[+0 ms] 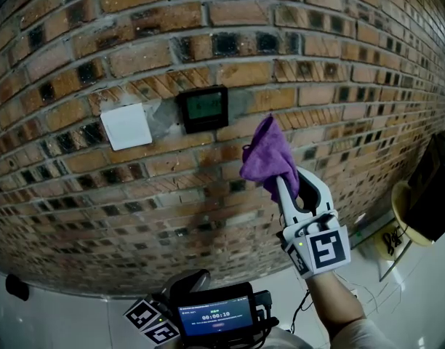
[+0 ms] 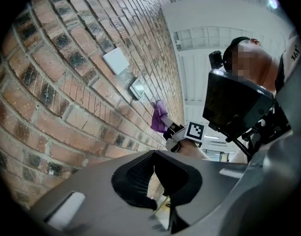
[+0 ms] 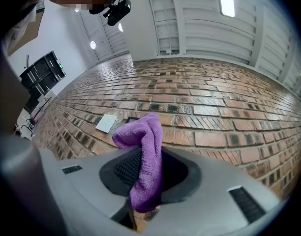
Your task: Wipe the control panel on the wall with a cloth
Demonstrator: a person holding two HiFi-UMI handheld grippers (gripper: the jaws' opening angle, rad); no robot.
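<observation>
Nearest, the left gripper (image 2: 158, 181) is hanging low, its fingers nearly together on nothing. The right gripper (image 1: 286, 189) is pinching a purple cloth (image 1: 268, 157) (bunched upward), below-right of the wall's control panel (image 1: 203, 108) and apart from it. Wiping seemingly isn't yet starting.

Brick wall (image 1: 317, 49), white floor (image 1: 62, 317).

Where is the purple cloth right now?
The purple cloth is right of centre in the head view, pinched in the right gripper, just below and right of the dark control panel on the brick wall.
</observation>
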